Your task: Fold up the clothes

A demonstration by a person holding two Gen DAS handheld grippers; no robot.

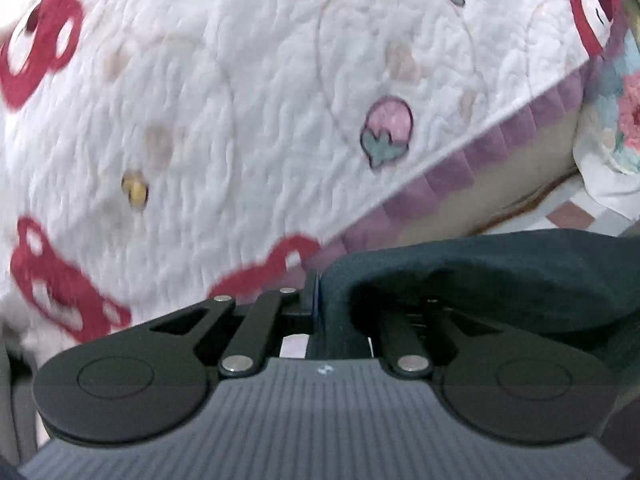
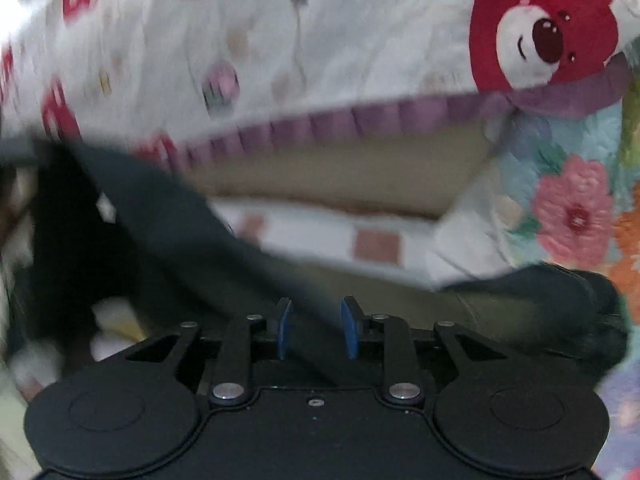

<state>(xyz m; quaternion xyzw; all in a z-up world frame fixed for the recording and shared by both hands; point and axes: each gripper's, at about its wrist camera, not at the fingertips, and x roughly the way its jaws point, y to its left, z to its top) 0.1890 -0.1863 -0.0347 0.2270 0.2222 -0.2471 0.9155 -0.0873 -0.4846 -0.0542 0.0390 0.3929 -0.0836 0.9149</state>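
The left gripper (image 1: 318, 304) pinches a dark garment (image 1: 480, 264) above the quilt (image 1: 240, 100), apparently lifting an edge to fold; the right gripper (image 2: 316, 328) stands open around trailing cloth.

A white quilted bedspread (image 1: 248, 92) fills both views — printed with red bears (image 2: 540, 28) and a pink strawberry (image 1: 387, 130), edged in a purple trim (image 2: 360, 122). Beside it lies a floral quilt (image 2: 568, 208) with pink flowers.

A home bedroom: bear-print quilt (image 1: 248, 92) on bed, floral bedding (image 2: 572, 216) beside.
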